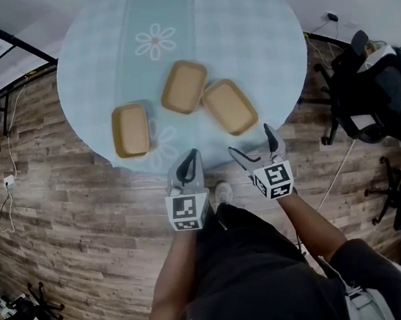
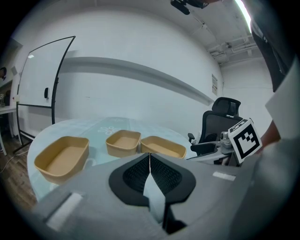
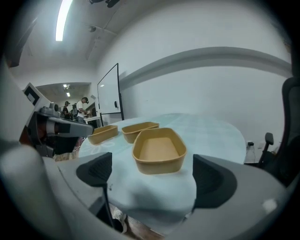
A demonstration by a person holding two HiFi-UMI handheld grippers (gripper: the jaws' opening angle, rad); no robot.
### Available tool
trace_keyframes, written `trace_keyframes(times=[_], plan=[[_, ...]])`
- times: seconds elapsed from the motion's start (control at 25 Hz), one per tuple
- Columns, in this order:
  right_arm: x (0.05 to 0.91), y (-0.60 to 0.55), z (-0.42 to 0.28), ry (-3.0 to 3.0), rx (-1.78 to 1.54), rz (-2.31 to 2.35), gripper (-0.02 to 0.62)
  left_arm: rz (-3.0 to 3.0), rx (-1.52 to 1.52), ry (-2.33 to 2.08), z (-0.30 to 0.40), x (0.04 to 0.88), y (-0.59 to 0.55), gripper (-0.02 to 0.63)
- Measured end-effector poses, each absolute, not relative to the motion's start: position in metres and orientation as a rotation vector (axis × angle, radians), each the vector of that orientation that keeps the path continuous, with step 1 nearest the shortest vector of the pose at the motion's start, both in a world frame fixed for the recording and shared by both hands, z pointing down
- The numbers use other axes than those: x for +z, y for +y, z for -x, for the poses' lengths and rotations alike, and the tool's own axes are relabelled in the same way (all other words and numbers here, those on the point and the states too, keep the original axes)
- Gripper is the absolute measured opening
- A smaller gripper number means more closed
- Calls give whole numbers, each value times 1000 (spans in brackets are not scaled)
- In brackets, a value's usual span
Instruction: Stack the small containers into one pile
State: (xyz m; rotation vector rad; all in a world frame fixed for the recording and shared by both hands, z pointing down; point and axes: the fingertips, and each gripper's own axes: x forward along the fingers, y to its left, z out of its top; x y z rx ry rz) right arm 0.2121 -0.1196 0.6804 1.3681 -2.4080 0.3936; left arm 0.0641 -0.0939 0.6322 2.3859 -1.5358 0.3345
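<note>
— Where are the containers?
— All three lie unstacked on the table (image 1: 241, 24). The left container (image 1: 130, 130) is apart; the middle container (image 1: 183, 87) lies farther, with the right container (image 1: 229, 106) just beside it.
— And the grippers?
— Both hang at the near edge. The left gripper (image 1: 192, 154) has its jaws together and empty. The right gripper (image 1: 252, 144) has its jaws wide apart, touching nothing.

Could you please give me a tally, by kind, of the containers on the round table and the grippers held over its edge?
Tan containers: 3
Grippers: 2, left gripper and right gripper
Total: 5
</note>
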Motion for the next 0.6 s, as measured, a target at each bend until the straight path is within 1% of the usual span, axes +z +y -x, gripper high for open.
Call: trace_keyframes(times=[0.2, 0.6], plan=[[697, -136, -210, -2362, 400, -1309, 549, -2384, 338, -1528, -63, 634, -95, 6], [716, -155, -202, -2287, 405, -1239, 560, -2379, 340, -1524, -59, 636, -97, 6]])
